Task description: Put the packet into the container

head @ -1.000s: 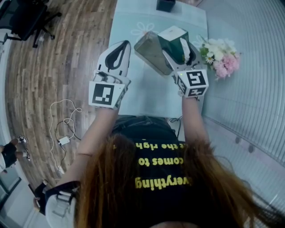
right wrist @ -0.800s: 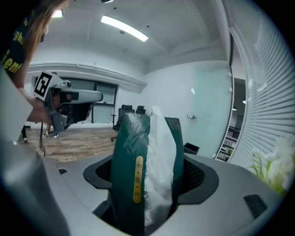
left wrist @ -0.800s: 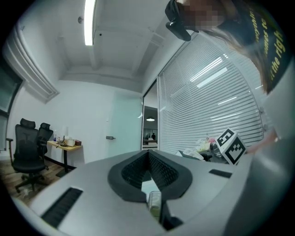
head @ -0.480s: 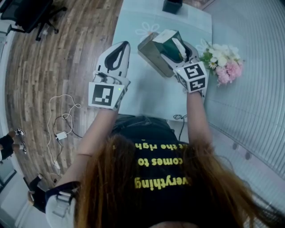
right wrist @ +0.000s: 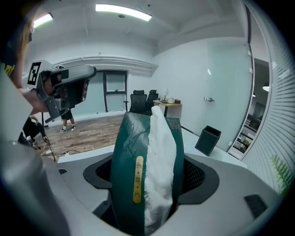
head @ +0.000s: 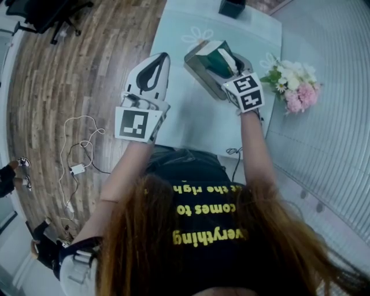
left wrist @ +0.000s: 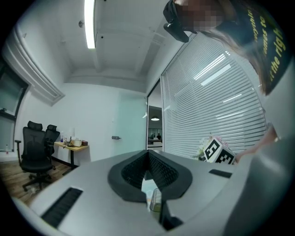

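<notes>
A dark green tissue packet (head: 215,56) with white tissue showing at its slit sits between the jaws of my right gripper (head: 226,63), which is shut on it. In the right gripper view the packet (right wrist: 133,170) stands upright and fills the jaws. It hangs over the open top of a grey box-shaped container (head: 196,65) on the pale table (head: 191,124); whether it touches the container I cannot tell. My left gripper (head: 161,56) hovers left of the container over the table's left edge, shut and holding nothing, its pads meeting in the left gripper view (left wrist: 147,156).
Pink and white flowers (head: 293,87) lie at the table's right edge. A dark bin (head: 232,7) stands at the far end of the table. Cables (head: 78,151) trail on the wooden floor at left, with an office chair (head: 49,14) beyond them.
My right gripper has carried the packet forward and slightly left, from beside the container to over its open top. The left gripper has held its place.
</notes>
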